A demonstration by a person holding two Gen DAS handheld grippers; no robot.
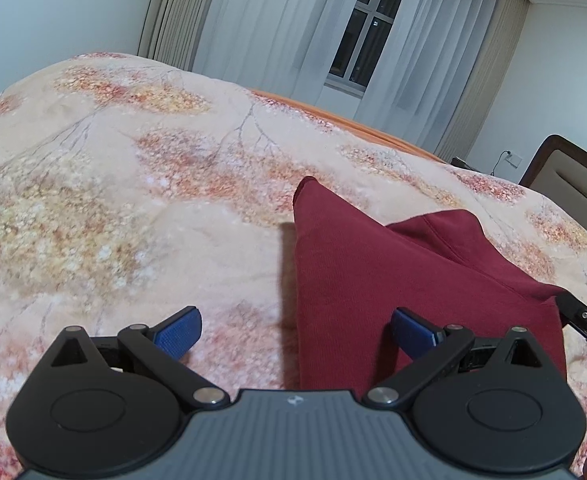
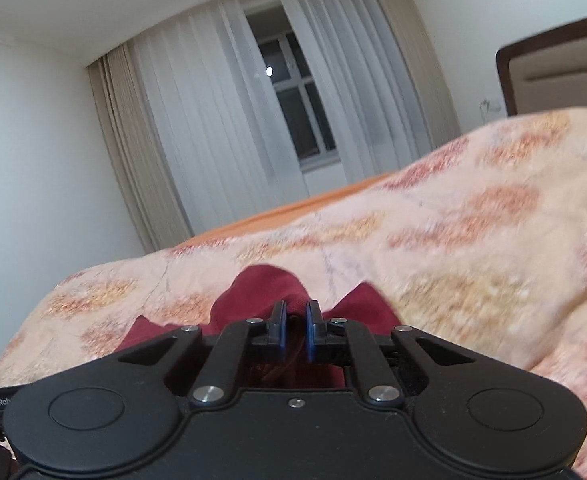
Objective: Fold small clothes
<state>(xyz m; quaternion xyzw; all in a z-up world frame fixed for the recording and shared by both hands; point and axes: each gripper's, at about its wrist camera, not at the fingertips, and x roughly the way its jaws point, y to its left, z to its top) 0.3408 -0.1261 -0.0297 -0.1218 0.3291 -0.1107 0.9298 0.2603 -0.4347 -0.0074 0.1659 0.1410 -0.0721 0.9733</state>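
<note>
Maroon knit cloth, a small garment (image 1: 393, 280), lies on the floral bedspread (image 1: 133, 200) before us, a pointed corner raised toward twelve o'clock in our left wrist view and a second fold spreading toward two o'clock. Our left gripper (image 1: 295, 330) hangs over the near edge of the garment with its blue pads (image 1: 179, 334) spread wide apart, one above bare bedspread at nine o'clock, the other above the red fabric at three o'clock; it holds nothing. In our right wrist view the right gripper (image 2: 295, 330) has its fingers drawn nearly together, a bunch of the same maroon garment (image 2: 269, 284) pinched between them, the cloth humping up just beyond the tips at twelve o'clock and fanning out to ten and one o'clock. Sheer white curtains (image 1: 293, 28) and a dark window (image 2: 297, 112) fill the background, and a brown-framed headboard (image 1: 573, 184) stands at three o'clock.
</note>
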